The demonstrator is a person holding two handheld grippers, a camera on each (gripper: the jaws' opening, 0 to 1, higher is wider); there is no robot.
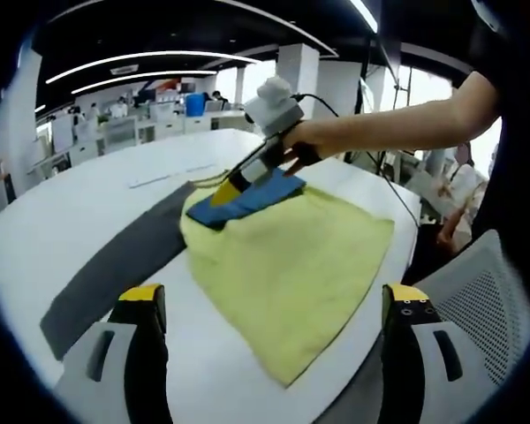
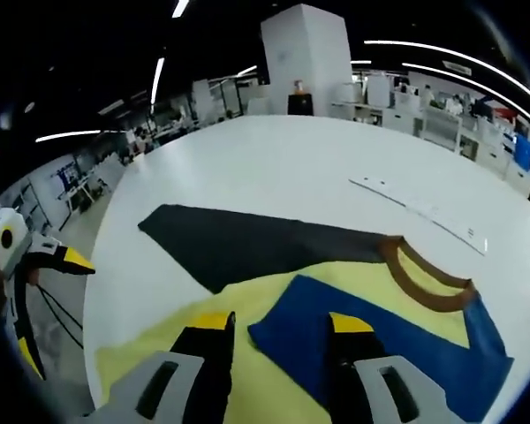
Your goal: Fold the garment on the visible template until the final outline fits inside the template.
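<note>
Left gripper view: left gripper [image 1: 274, 327] spread wide, empty, above yellow shirt [image 1: 291, 265] on table [image 1: 88, 203]; right gripper [image 1: 232, 187] pinched blue sleeve [image 1: 247, 201] beside dark template [image 1: 115, 265].

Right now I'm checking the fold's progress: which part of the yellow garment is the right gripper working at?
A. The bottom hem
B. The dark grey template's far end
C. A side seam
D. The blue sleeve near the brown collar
D: the right gripper sits at the blue sleeve beside the brown collar.

Facing views, shared garment [image 1: 291, 265] between
</note>
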